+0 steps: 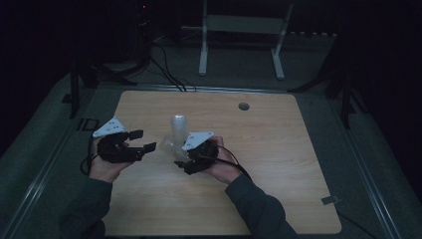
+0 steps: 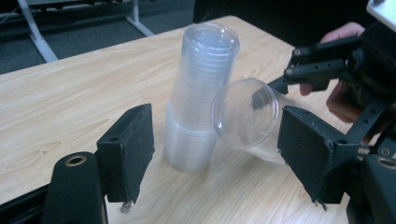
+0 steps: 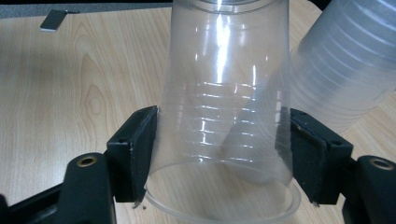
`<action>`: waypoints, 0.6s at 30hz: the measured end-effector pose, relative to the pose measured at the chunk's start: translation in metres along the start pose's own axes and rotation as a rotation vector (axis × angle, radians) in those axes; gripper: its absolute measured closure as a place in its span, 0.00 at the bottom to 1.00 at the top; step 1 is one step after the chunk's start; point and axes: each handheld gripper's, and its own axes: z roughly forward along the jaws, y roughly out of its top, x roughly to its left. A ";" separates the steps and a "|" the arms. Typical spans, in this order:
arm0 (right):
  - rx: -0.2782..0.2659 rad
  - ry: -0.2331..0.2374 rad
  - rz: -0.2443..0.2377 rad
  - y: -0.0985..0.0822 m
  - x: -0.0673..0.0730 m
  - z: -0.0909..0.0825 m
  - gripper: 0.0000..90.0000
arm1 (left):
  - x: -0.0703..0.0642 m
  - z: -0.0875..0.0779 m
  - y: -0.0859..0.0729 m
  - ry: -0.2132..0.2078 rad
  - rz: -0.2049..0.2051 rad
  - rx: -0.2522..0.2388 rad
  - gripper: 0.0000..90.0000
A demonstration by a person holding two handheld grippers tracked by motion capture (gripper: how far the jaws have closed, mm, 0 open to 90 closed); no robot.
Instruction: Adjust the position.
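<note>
Cup [image 3: 224,116] clamped near its rim in right tool [image 3: 224,154], tipped clear of stack [image 1: 179,128] at twelve o'clock; left tool [image 1: 144,140] wide, empty.

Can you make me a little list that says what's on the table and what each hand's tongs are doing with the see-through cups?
table: light wood, round hole near the far edge
cup stack: clear plastic cups nested upside down, standing on the table
single cup: one clear cup, tipped on its side, off the stack
right tongs: shut on the single cup, pads pressing its sides near the rim
left tongs: open, nothing held, pointing at the stack and the single cup
hands: one on each tongs, sleeves dark
</note>
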 end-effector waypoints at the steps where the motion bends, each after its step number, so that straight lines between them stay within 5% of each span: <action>1: 0.002 0.002 -0.004 0.000 0.000 0.000 0.34 | 0.000 0.000 0.000 -0.003 0.009 0.007 0.31; 18: 0.063 0.027 -0.040 0.004 -0.003 0.001 0.33 | -0.005 0.001 0.001 -0.042 0.096 0.061 0.31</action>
